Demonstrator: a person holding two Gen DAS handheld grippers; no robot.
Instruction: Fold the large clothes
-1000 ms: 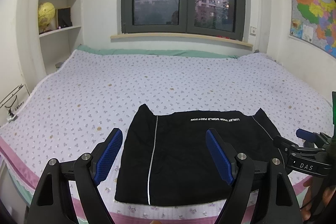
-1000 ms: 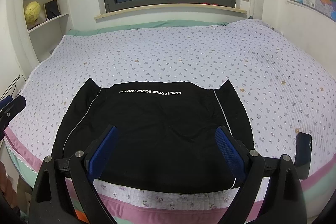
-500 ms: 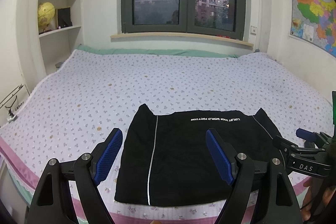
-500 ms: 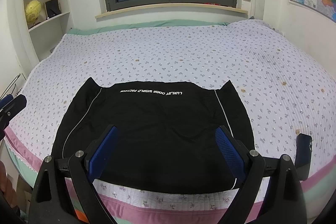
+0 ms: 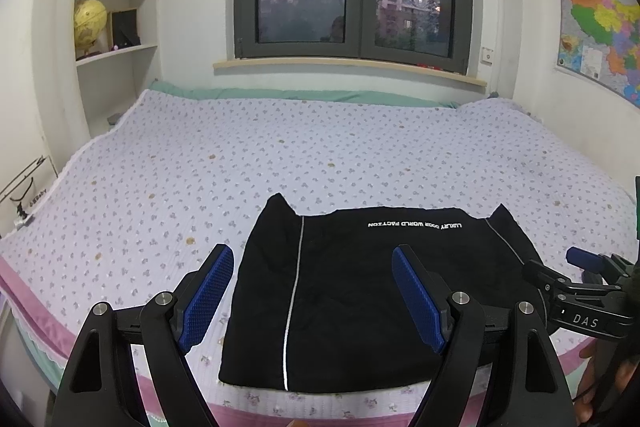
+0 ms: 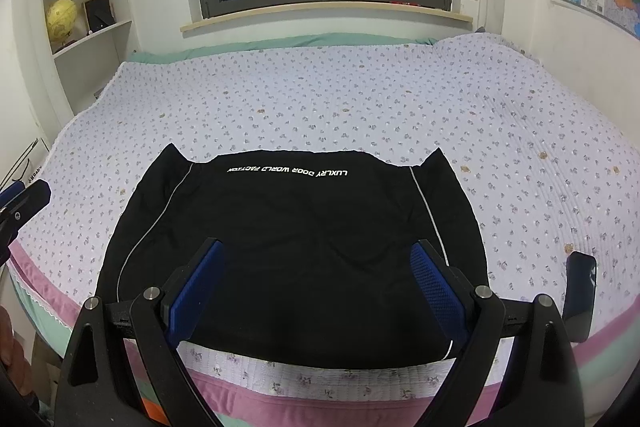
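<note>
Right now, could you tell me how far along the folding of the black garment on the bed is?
Already done: the black garment with white piping and lettering lies as a compact rectangle near the front edge of the floral quilted bed. In hand: nothing; the left gripper and right gripper are both open above it. Left: perhaps one more fold, though I cannot tell.

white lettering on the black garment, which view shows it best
The right wrist view: the lettering sits near frame centre, large, on the garment. The left wrist view shows it smaller and off to the right; in both it reads upside down.
</note>
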